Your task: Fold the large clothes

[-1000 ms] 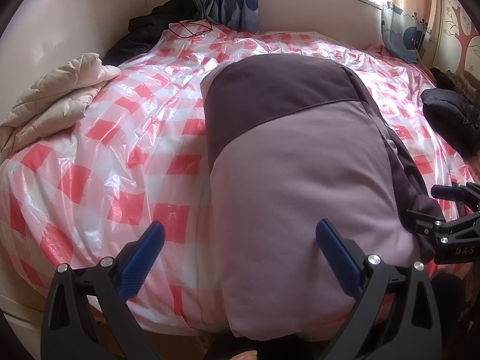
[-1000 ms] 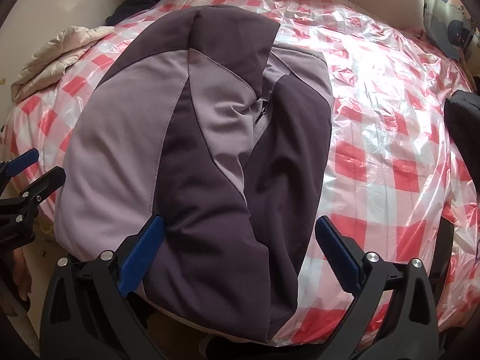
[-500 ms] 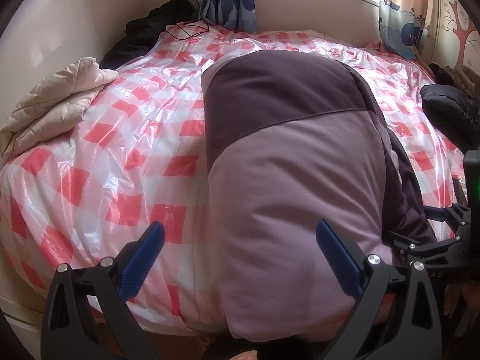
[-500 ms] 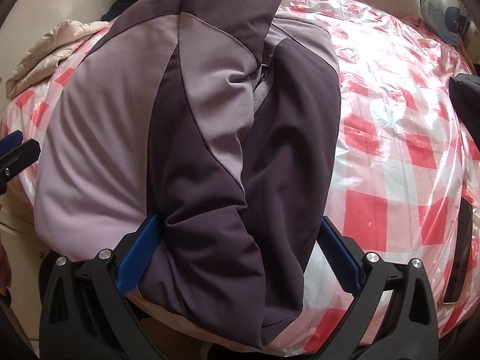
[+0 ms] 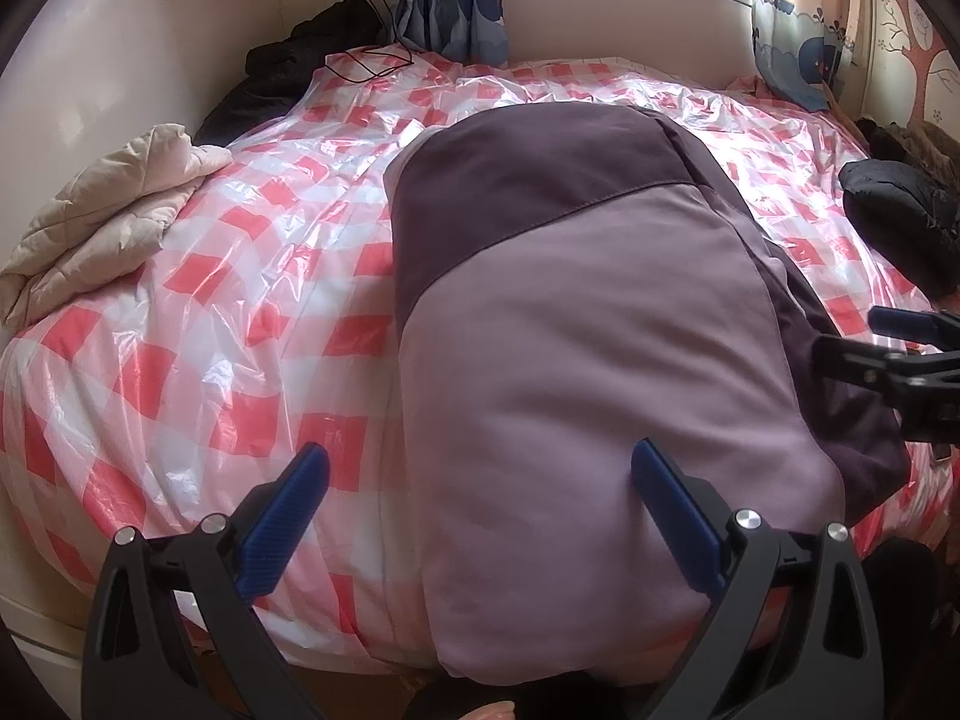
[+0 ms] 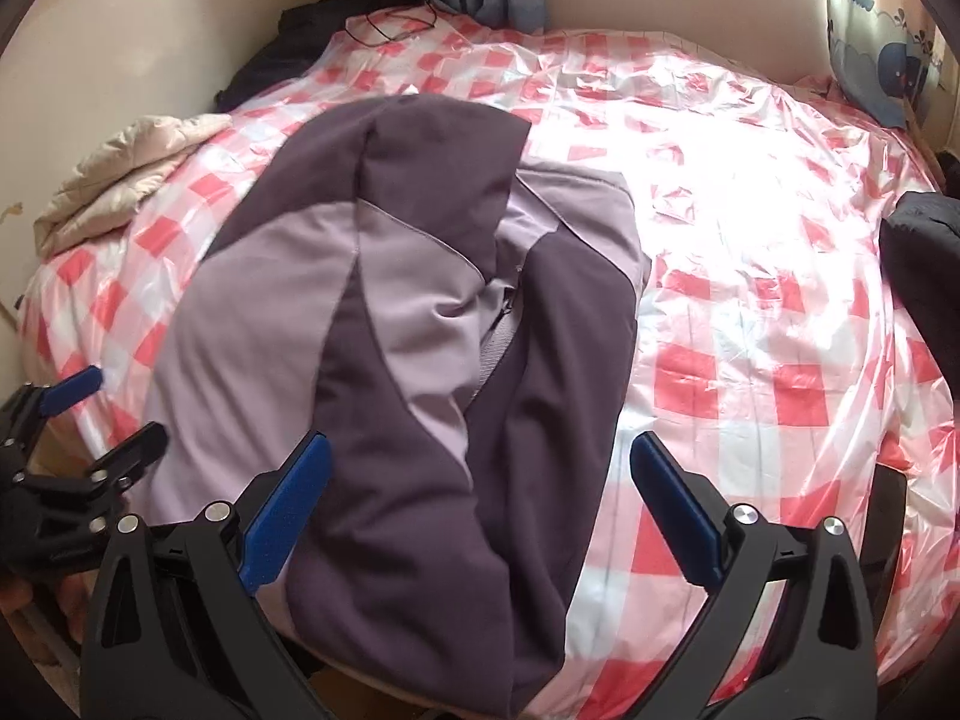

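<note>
A lilac and dark purple jacket lies folded lengthwise on the bed, its near end hanging over the front edge. It also shows in the right wrist view, with a dark sleeve laid over it. My left gripper is open above the jacket's near left edge, holding nothing. My right gripper is open above the jacket's near right side, holding nothing. The right gripper shows at the right edge of the left wrist view; the left gripper shows at the left edge of the right wrist view.
The bed is covered by red and white checked plastic. A cream quilted garment lies at its left edge. Dark clothes lie at the right, more dark clothes and a cable at the far left corner.
Both grippers have pulled back and up from the jacket's near end. The jacket looks smaller and farther in the right wrist view. It lies as before.
</note>
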